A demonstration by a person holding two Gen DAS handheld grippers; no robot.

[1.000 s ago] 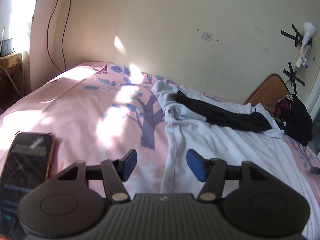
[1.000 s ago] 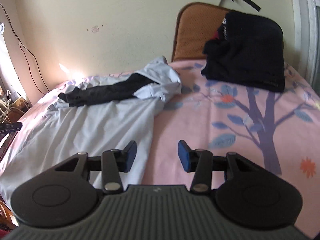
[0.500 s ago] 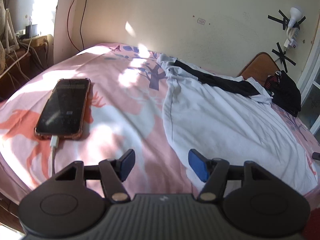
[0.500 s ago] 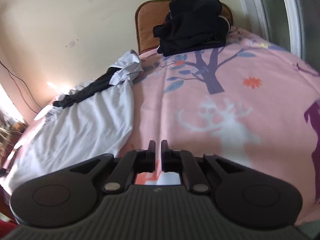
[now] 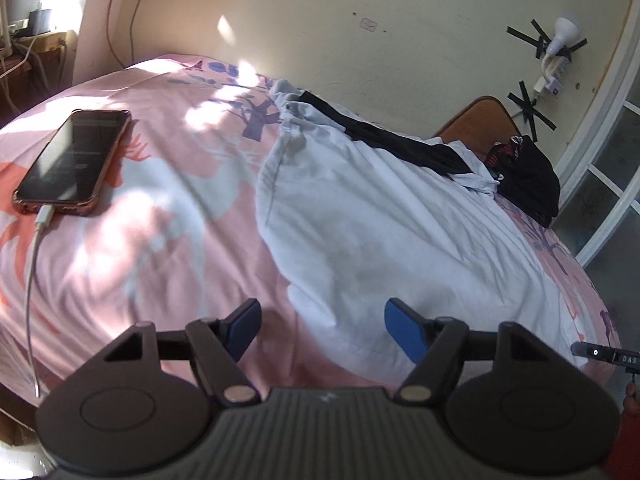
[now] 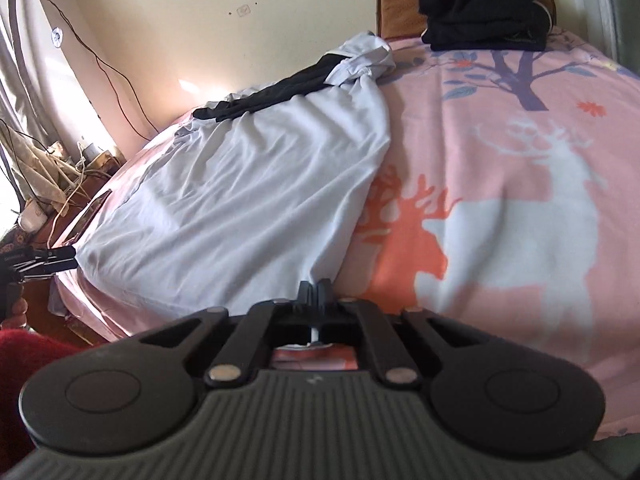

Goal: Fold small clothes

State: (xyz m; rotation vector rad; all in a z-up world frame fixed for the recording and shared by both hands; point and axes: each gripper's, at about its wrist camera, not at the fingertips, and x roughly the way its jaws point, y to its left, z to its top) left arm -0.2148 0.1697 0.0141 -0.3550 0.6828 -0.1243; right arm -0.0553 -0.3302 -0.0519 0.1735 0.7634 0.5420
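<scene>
Since a second ago our right claw (image 6: 316,286) has clamped onto the near hem corner of the white shirt (image 6: 248,184) spread on the bed (image 6: 520,220); our left claw (image 5: 322,330) hovers apart at the other corner. Light, limp cloth: we grip corners.

I see open pink printed bedspread (image 6: 520,184) to the right of the pale blue spread-out shirt (image 6: 248,184), with room to pass. On the left, a dark smartphone in a pink case (image 5: 74,156) and its white charging cable (image 5: 32,280) lie in the way. A black folded clothes pile (image 6: 488,4) blocks the far end.
</scene>
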